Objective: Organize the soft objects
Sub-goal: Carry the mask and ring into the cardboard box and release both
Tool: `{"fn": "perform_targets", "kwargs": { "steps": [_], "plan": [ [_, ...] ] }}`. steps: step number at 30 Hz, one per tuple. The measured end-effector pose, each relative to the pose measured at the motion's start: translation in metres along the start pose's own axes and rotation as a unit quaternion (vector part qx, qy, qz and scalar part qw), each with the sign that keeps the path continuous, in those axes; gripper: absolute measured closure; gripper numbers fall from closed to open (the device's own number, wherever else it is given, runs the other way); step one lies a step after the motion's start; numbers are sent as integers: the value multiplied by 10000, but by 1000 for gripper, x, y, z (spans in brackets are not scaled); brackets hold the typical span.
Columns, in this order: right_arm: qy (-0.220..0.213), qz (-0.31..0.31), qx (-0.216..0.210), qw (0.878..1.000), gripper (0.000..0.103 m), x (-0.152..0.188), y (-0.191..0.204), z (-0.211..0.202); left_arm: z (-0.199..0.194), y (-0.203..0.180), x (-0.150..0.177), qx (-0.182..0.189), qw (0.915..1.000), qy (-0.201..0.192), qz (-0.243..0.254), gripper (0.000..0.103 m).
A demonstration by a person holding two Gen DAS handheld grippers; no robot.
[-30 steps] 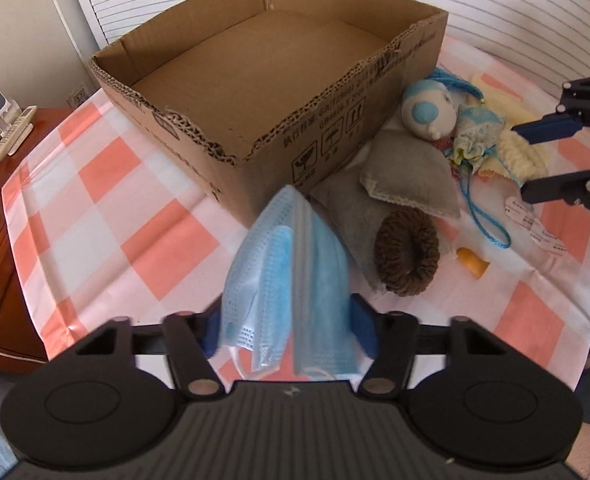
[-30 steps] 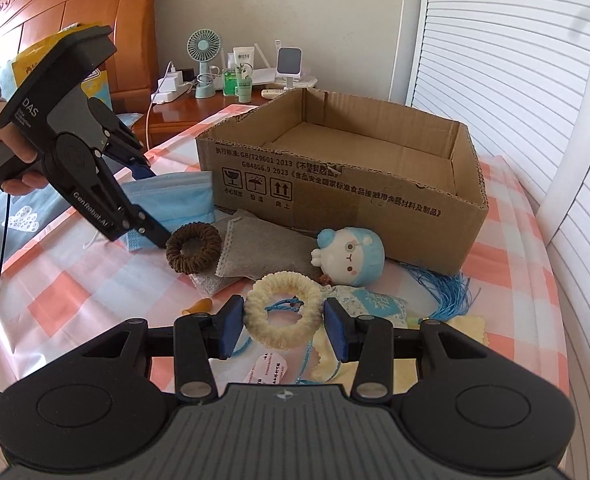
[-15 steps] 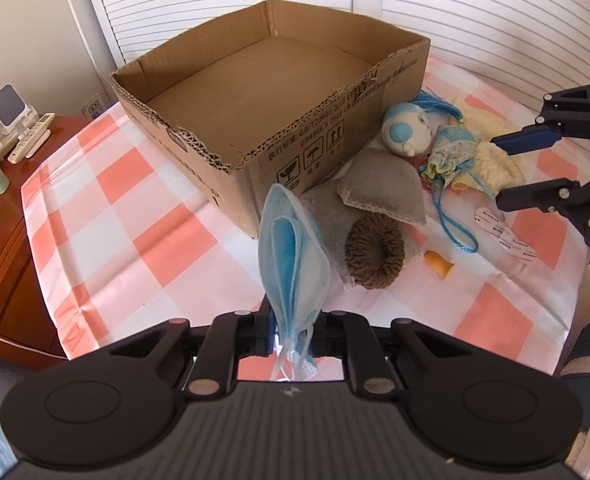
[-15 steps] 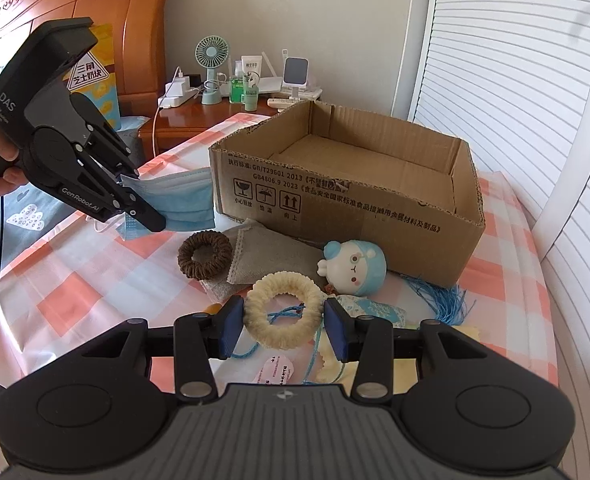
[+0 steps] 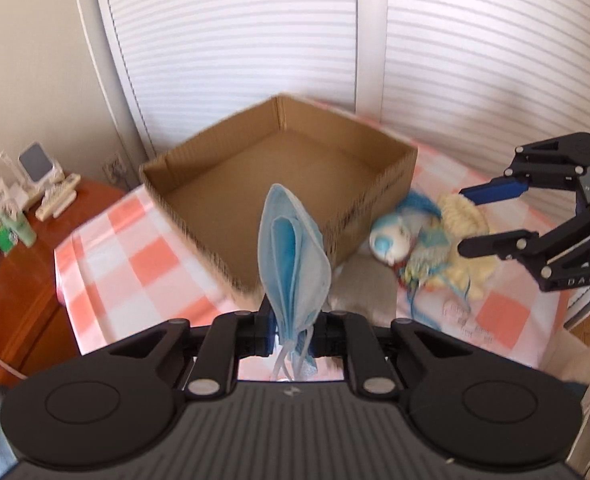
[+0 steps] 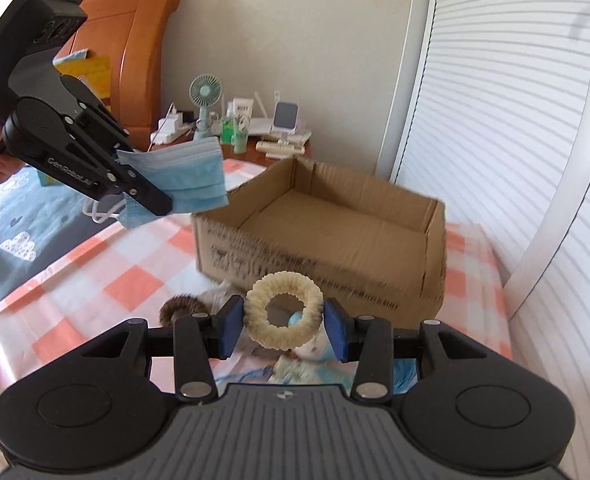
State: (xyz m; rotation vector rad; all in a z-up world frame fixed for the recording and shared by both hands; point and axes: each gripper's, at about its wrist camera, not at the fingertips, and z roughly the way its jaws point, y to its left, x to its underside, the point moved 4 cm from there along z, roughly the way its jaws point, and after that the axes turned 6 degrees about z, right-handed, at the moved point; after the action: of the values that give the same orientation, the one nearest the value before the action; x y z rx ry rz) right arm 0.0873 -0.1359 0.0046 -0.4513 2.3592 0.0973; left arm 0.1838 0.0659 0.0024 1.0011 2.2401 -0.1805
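Cardboard box (image 5: 279, 176) on checkered tablecloth (image 5: 135, 264), beside slatted blinds (image 5: 475, 60).

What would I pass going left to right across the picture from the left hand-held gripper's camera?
Wooden nightstand → cardboard box → round blue-and-white plush toy → right hand-held gripper.

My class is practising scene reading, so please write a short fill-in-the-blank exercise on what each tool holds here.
1. The left tool grips a blue ____.
2. The right tool holds a cream scrunchie shaped like a ____.
3. The cardboard box has nothing ____ it.

Missing words: face mask; ring; inside
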Motion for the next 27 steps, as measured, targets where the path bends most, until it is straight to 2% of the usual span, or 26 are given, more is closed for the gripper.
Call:
{"fn": "perform_targets", "kwargs": {
  "steps": [7,9,10,11,13,16,19,22,25,27],
  "plan": [
    [-193,88,147,9997,54,-31,-25,18,25,15,-64,-87,9990,-409,167,90],
    [-234,114,183,9995,54,-38,-32,24,40,24,-80,-120,9989,-443,105,80],
    [-248,136,199,9994,54,-41,-36,27,49,29,-88,-127,9989,-437,63,73],
    [-249,160,216,9993,54,-43,-39,30,60,36,-96,-222,9988,-435,5,50],
    [-215,197,254,9993,54,-44,-46,36,77,47,-107,-525,9971,-515,-178,17],
    [-133,278,316,9990,54,-45,-55,45,102,69,-114,-854,9936,-457,-587,17],
    [-77,321,369,9988,54,-45,-61,52,115,78,-109,-649,9932,-383,-888,16],
    [-28,332,412,9986,54,-44,-64,57,110,77,-102,-695,9929,-391,-882,16],
    [-21,257,474,9985,54,-50,-67,64,97,70,-92,-836,9919,-321,-896,9],
    [-9,209,495,9986,54,-56,-69,69,84,61,-85,-921,9913,-339,-877,8]
  ]
}}
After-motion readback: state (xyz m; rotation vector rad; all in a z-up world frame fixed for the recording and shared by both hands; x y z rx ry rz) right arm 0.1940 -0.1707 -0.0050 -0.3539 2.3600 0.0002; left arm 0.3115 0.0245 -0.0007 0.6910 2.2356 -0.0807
